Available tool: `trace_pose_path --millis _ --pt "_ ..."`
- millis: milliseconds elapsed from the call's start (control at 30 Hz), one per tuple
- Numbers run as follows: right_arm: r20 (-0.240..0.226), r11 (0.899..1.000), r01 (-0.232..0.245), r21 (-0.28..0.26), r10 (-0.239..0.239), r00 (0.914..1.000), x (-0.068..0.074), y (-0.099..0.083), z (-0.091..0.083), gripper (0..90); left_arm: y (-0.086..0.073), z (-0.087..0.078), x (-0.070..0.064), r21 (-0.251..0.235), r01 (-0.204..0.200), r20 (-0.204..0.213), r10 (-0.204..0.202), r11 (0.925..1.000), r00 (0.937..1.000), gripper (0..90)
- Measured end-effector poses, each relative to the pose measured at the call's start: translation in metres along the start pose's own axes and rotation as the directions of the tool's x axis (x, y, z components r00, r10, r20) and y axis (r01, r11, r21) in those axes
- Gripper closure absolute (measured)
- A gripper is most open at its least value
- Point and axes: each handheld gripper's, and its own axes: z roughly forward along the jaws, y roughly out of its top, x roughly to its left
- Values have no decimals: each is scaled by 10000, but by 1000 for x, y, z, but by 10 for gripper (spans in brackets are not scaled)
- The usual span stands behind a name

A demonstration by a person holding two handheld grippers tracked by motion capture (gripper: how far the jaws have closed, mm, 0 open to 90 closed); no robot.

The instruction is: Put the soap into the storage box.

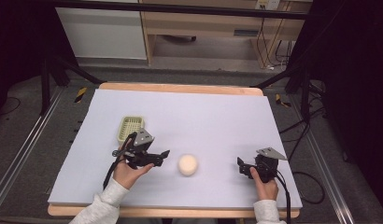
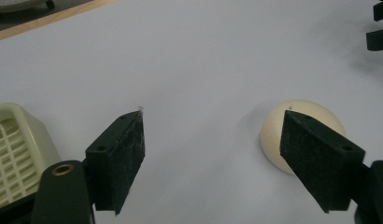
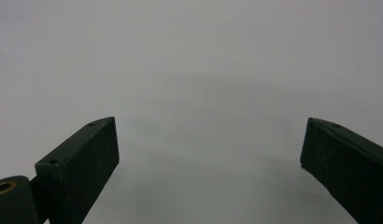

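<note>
Centre of high view, slightly low: cream ball (image 1: pixel 187 164) on white table cover (image 1: pixel 203 116), free, nothing touching. Looks smooth, rigid, round, so likely to slip or roll; grip across widest diameter, pads square on. Left gripper (image 1: pixel 164 154) just left of ball, jaws wide apart, empty; ball (image 2: pixel 301 135) sits behind one pad, not between. Right gripper (image 1: pixel 240 164) at right, well apart, jaws wide, empty. Pale green basket (image 1: pixel 131 128) upper left of left gripper.

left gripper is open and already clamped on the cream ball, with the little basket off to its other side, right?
Not quite. The left gripper is open, but it isn't clamped on the cream ball. In the left gripper view the ball lies on the table behind one jaw, and the gap between the jaws holds nothing. The basket does sit off to its other side.
</note>
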Motion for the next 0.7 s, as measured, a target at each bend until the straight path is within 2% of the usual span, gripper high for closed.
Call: trace_pose_path --millis 700 --pt "-20 10000 -5 -7 5 10000 0 0 0 48 8 17 -19 420 -490 520 468 9979 9976 185"
